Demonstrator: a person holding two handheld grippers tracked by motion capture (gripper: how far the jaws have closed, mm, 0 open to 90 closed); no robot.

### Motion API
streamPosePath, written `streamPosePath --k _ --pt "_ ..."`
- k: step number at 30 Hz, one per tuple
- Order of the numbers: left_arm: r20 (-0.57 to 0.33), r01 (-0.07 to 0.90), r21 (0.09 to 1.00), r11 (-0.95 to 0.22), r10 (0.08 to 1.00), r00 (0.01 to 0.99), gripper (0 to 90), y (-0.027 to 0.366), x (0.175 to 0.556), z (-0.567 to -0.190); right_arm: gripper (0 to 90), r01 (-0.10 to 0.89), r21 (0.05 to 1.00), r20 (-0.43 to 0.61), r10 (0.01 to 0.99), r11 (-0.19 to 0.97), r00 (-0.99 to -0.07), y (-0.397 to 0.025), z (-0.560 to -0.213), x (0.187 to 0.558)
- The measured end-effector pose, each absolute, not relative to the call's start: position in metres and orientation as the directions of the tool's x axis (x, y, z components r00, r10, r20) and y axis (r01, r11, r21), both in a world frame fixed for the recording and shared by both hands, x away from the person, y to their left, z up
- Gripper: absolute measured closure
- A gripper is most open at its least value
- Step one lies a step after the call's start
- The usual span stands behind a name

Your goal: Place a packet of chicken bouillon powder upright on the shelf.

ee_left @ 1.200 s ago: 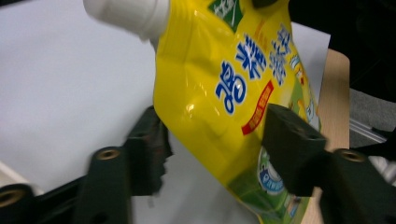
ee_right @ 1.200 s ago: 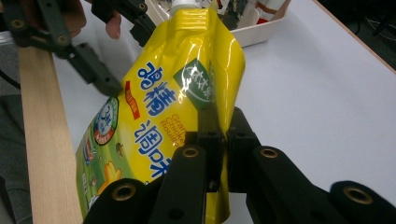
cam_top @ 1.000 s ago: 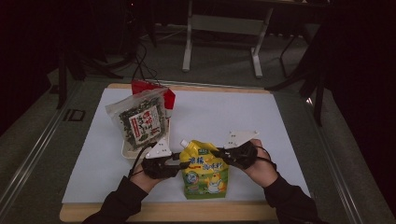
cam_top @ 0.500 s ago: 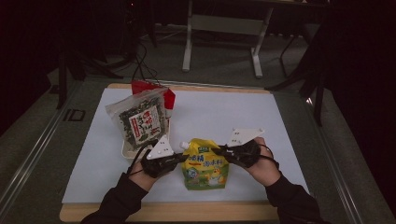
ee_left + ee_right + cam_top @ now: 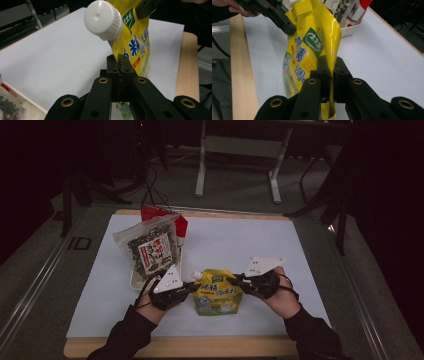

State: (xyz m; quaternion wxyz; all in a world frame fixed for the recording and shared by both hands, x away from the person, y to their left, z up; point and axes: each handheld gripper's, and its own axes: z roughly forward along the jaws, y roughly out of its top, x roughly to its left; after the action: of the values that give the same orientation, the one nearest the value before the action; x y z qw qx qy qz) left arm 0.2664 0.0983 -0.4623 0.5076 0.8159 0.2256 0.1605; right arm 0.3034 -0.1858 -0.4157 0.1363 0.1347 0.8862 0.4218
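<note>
I hold the yellow spout pouch [image 5: 218, 292] between my 2 grippers at the lower middle of the high view, on the white sheet [image 5: 300, 245] that covers the worktop [image 5: 200, 347]. My left gripper [image 5: 189, 288] comes in from the left of the frame and its fingers [image 5: 113, 65] are clenched on the pouch's edge just below the white screw cap [image 5: 103, 19], which fills the upper middle of the left gripper view. My right gripper [image 5: 239, 281] comes in from the right, and its fingers [image 5: 323, 65] are clamped on the opposite edge of the pouch; in the right gripper view the yellow film runs up between them toward the upper middle of the frame, with the green logo just above them. In that same view my other gripper bites the pouch near its spout at the upper left. The pouch hangs upright between the 2 grips, its printed face toward the near edge of the worktop. To the upper left in the high view a seaweed snack bag [image 5: 149, 251] leans in a white tray [image 5: 134, 281], with a red packet [image 5: 176, 220] behind it, apart from the pouch.
</note>
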Motion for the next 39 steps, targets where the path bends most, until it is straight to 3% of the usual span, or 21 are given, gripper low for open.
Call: streamPosePath --k 2,9,13,20,29,33,39 --pt "0.047 0.188 0.9 -0.394 0.515 0.856 90.0 0.097 0.264 -0.461 81.9 0.13 0.788 -0.115 0.351 0.602 -0.929 -0.189 -0.415 0.302" --pt "0.059 0.16 0.899 -0.408 0.474 0.879 90.0 0.093 0.262 -0.46 55.1 0.171 0.796 -0.094 0.397 0.581 -0.913 -0.203 -0.415 0.303" --pt "0.05 0.167 0.899 -0.405 0.474 0.879 90.0 0.095 0.263 -0.46 48.1 0.216 0.777 -0.065 0.417 0.591 -0.907 -0.211 -0.419 0.309" --pt "0.046 0.171 0.899 -0.403 0.475 0.879 90.0 0.095 0.264 -0.46 57.0 0.234 0.779 -0.017 0.392 0.581 -0.92 -0.215 -0.423 0.311" --pt "0.047 0.177 0.896 -0.407 0.485 0.873 90.0 0.097 0.264 -0.459 76.6 0.169 0.787 -0.05 0.335 0.593 -0.941 -0.216 -0.412 0.306" --pt "0.041 0.182 0.897 -0.403 0.485 0.874 90.0 0.098 0.265 -0.46 85.9 0.151 0.788 -0.092 0.357 0.596 -0.93 -0.215 -0.411 0.305" --pt "0.04 0.179 0.896 -0.406 0.476 0.879 90.0 0.098 0.266 -0.46 84.7 0.133 0.778 -0.094 0.323 0.614 -0.942 -0.212 -0.41 0.308"
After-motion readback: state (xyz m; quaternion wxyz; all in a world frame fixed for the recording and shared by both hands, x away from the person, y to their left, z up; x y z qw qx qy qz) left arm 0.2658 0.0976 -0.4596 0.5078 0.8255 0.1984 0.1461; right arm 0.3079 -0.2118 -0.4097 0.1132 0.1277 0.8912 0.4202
